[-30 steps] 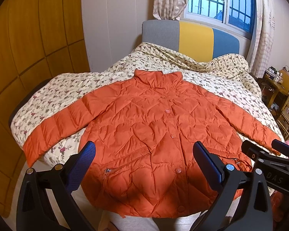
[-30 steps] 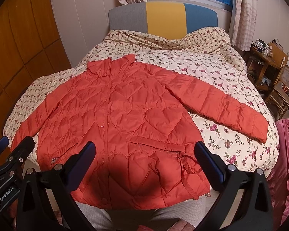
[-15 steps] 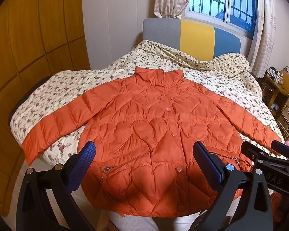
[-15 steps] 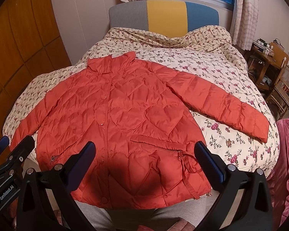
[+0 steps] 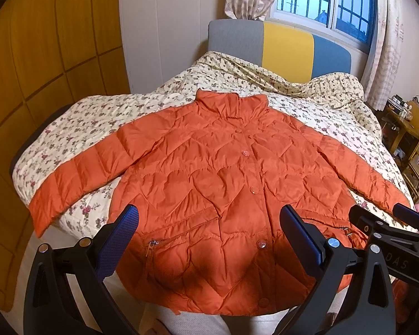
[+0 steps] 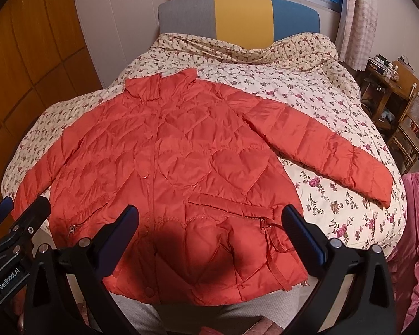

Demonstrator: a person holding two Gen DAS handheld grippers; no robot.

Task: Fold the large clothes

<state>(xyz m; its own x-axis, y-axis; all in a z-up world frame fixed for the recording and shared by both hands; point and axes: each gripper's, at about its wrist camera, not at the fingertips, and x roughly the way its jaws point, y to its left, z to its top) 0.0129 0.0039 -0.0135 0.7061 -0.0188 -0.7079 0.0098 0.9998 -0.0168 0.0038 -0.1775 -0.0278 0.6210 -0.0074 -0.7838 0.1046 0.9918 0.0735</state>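
Observation:
An orange quilted jacket lies flat and buttoned on the bed, collar toward the headboard, both sleeves spread out to the sides; it also shows in the right wrist view. My left gripper is open and empty, held above the jacket's lower hem. My right gripper is open and empty, also above the hem, to the right of the left one. The right gripper's body shows in the left wrist view, and the left gripper's body shows in the right wrist view.
The bed has a floral quilt and a grey, yellow and blue headboard. Wooden wardrobe doors stand on the left. Wooden chairs and a desk stand on the right. A pink cloth lies at the bed's right.
Both grippers have lowered and drawn slightly nearer the jacket, which now sits a little lower and larger in view. The jaws stay open. The jacket has not moved.

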